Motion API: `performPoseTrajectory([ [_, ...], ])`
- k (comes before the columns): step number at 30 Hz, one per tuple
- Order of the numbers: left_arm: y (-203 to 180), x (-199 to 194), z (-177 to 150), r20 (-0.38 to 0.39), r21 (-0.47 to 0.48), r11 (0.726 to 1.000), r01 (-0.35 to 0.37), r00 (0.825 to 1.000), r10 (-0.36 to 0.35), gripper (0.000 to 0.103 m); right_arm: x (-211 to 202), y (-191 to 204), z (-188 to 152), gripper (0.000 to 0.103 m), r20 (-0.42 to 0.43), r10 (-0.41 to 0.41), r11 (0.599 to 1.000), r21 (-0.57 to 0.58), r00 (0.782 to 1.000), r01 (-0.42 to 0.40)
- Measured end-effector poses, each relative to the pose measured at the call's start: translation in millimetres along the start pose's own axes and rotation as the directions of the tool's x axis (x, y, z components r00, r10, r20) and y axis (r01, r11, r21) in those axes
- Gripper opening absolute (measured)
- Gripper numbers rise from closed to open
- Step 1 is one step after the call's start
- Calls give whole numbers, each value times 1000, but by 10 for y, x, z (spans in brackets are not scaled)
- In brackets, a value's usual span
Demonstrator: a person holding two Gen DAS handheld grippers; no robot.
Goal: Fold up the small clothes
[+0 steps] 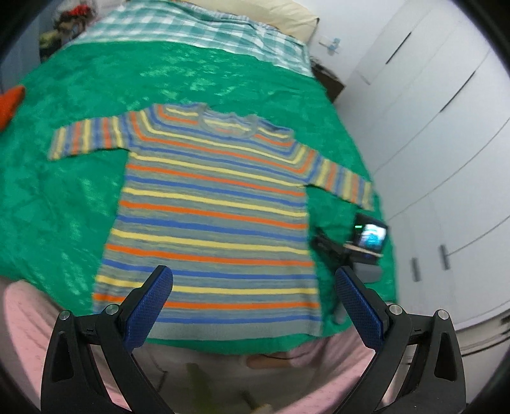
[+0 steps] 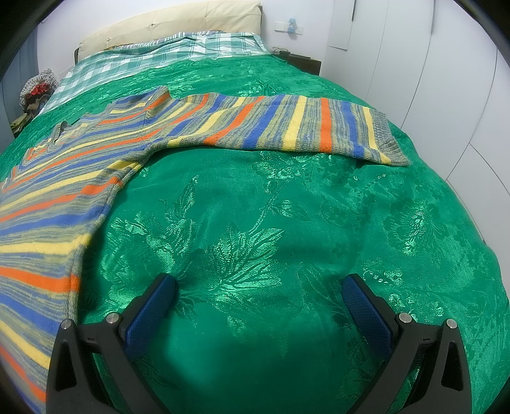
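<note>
A small striped knit sweater (image 1: 210,203) in grey, blue, orange and yellow lies flat on a green bedspread (image 1: 63,197), both sleeves spread out to the sides. My left gripper (image 1: 253,280) is open and empty, held above the sweater's bottom hem. In the right wrist view the sweater's body (image 2: 47,229) is at the left and its right sleeve (image 2: 287,127) stretches across the far side. My right gripper (image 2: 259,286) is open and empty, low over the bare bedspread (image 2: 255,223) to the right of the sweater, short of the sleeve.
The right gripper with its camera screen (image 1: 369,239) shows at the bed's right edge. An orange item (image 1: 9,105) lies at the far left. A checked sheet (image 2: 159,54) and cream headboard (image 2: 178,22) are beyond. White wardrobes (image 1: 446,127) stand right.
</note>
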State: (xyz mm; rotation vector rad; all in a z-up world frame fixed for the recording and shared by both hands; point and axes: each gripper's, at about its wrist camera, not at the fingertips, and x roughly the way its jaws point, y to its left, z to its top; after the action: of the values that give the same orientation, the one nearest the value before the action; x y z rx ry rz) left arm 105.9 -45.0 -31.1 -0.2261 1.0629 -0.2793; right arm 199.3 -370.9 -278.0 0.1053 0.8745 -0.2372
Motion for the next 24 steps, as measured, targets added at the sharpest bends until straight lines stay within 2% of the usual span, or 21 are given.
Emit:
performPoseTrajectory([
  [4, 12, 27, -5, 23, 20, 995, -101, 995, 100, 102, 0, 0, 0, 103, 0, 0, 1000, 0, 1000, 0],
  [9, 54, 40, -45, 28, 24, 990, -137, 990, 136, 102, 1, 1, 0, 103, 0, 0, 1000, 0, 1000, 0],
  [17, 53, -48, -74, 110, 81, 953, -293, 953, 284, 102, 2, 3, -3, 103, 0, 0, 1000, 0, 1000, 0],
  [21, 62, -61, -113, 134, 100, 939, -328, 940, 314, 102, 1, 3, -1, 103, 0, 0, 1000, 0, 1000, 0],
  [24, 79, -63, -133, 138, 103, 938, -331, 939, 316, 102, 6, 8, -1, 103, 0, 0, 1000, 0, 1000, 0],
])
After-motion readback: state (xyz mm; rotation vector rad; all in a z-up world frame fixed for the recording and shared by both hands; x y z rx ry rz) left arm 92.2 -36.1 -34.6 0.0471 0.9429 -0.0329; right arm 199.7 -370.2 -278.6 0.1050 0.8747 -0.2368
